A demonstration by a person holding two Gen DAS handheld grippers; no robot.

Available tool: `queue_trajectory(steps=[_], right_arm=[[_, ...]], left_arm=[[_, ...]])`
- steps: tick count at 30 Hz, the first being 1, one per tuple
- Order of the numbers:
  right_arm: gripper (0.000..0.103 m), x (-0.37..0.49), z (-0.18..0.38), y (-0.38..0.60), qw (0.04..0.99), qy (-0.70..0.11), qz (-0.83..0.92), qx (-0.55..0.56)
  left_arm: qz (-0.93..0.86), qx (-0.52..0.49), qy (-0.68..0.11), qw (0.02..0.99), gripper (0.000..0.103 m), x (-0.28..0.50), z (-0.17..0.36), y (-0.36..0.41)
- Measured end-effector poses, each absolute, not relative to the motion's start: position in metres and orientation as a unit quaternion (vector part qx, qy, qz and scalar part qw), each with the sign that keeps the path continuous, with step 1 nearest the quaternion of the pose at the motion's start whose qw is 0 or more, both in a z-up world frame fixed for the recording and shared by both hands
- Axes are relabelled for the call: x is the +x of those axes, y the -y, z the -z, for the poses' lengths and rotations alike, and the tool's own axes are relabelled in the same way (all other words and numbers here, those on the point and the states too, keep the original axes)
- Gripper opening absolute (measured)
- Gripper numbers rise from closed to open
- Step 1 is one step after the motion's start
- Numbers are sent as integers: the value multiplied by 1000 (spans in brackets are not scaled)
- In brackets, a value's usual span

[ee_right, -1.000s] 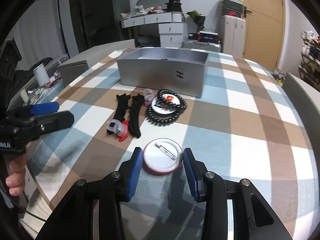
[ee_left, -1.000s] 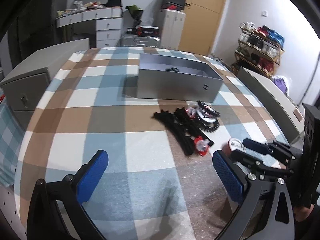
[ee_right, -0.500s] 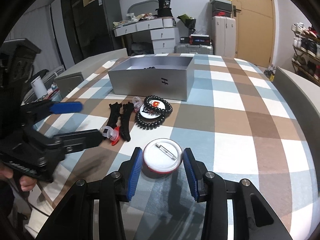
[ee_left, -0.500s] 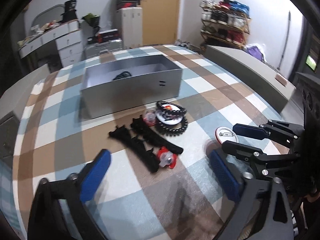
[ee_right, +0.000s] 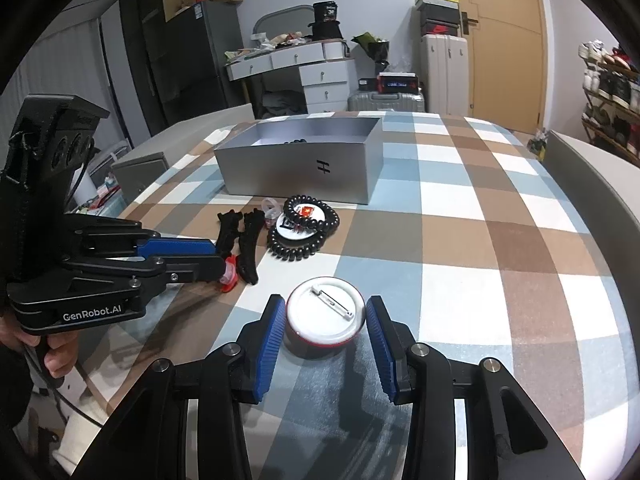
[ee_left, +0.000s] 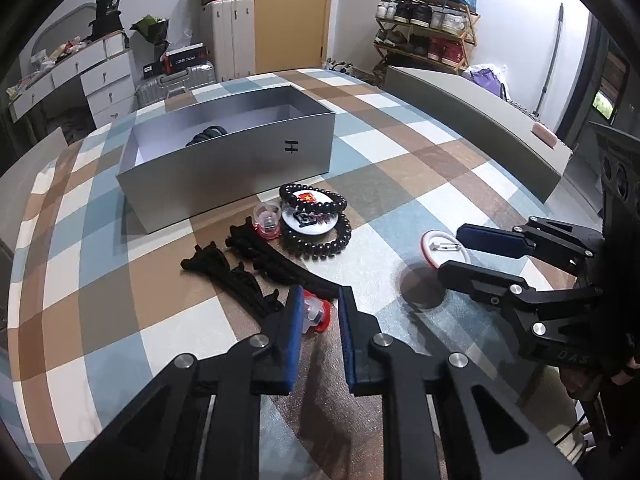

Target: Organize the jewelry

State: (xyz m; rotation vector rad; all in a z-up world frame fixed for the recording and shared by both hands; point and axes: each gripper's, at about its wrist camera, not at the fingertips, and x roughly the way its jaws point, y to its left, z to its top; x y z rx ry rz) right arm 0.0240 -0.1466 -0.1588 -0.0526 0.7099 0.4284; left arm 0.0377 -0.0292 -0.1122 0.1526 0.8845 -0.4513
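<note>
Now, taking the silver box [ee_right: 298, 168] as the landmark, the left gripper [ee_left: 319, 316] is reaching in from the left in front of it, its blue pads narrowed around a small red-and-clear trinket [ee_left: 314, 312] without visibly clamping it. "GenRobot.AI" is showing in white on that gripper's body in the right wrist view. Two black hair claws [ee_left: 248, 264] are lying just in front of the box, crowding the trinket on its far side. Right of them, still in front of the box, a second clear-and-red trinket [ee_left: 267, 219] is sitting beside a printed badge [ee_left: 308, 216] ringed by a black bead bracelet [ee_left: 314, 200] and a black coil tie [ee_left: 320, 242]. Farther right and nearer than the box, the right gripper [ee_right: 326, 322] is holding a white pin-back badge [ee_right: 325, 316] face down between its pads. An "H"-like mark is showing on the box wall, and something dark is lying inside. Everything is resting on a checked tablecloth [ee_right: 480, 240].
</note>
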Motion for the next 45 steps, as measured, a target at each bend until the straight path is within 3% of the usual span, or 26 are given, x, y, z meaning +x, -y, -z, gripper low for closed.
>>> queue_trajectory(steps=[1, 10, 30, 45], right_arm=[[40, 24, 158, 147, 915, -344, -209, -25], [40, 22, 154, 145, 917, -338, -211, -27], [40, 41, 118, 134, 914, -311, -259, 7], [41, 115, 71, 122, 905, -287, -314, 22]], left_arm=[[215, 74, -426, 876, 5, 38, 113, 29], [209, 71, -425, 878, 1, 36, 114, 27], [204, 27, -351, 913, 1, 37, 59, 15], [188, -32, -336, 922, 1, 102, 40, -14]])
